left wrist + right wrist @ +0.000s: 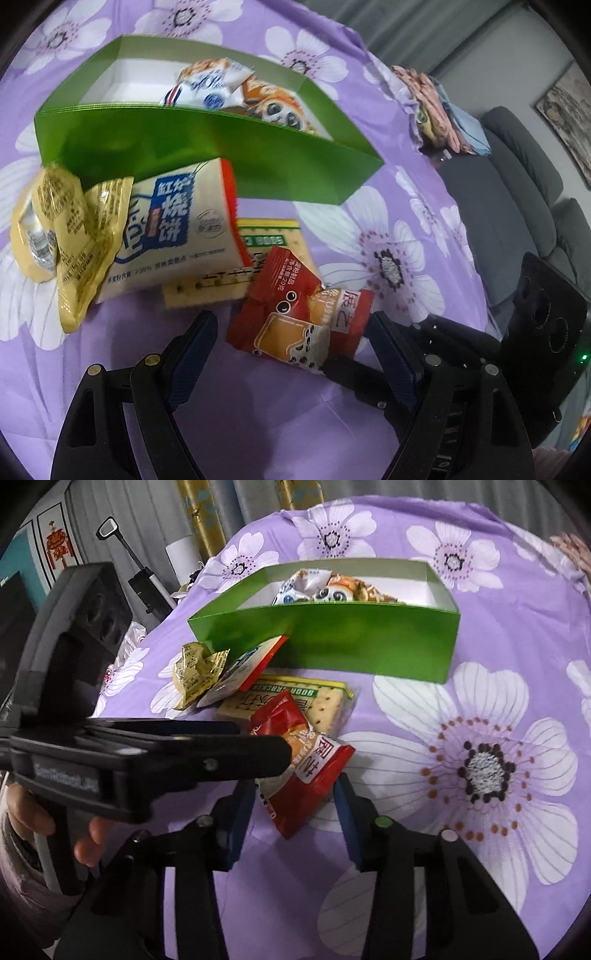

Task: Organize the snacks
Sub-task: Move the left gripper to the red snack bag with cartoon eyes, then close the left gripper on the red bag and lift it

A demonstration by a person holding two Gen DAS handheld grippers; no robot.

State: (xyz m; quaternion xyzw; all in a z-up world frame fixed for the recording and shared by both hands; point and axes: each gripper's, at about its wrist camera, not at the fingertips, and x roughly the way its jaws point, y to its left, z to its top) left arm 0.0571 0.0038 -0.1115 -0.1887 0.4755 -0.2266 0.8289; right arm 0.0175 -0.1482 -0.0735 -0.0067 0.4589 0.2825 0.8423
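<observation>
A red milk-tea snack pack [306,771] lies on the purple cloth, partly over a cracker pack [325,698]. My right gripper [293,786] is shut on the red pack, with a pad at each edge. One of its fingers [351,369] shows at the pack's near corner. My left gripper [290,325] is open, its wide fingers flanking the same red pack [295,314]. It crosses the right wrist view from the left. Beyond these lie a white-and-blue pack [173,229] and crumpled yellow packs [66,236]. The green box [207,147] behind them holds a few packs.
A purple flowered cloth [480,768] covers the surface. A pile of folded fabric [439,107] sits at its far edge, with a grey sofa [517,206] beyond. A person's hand [29,812] grips the left gripper's handle.
</observation>
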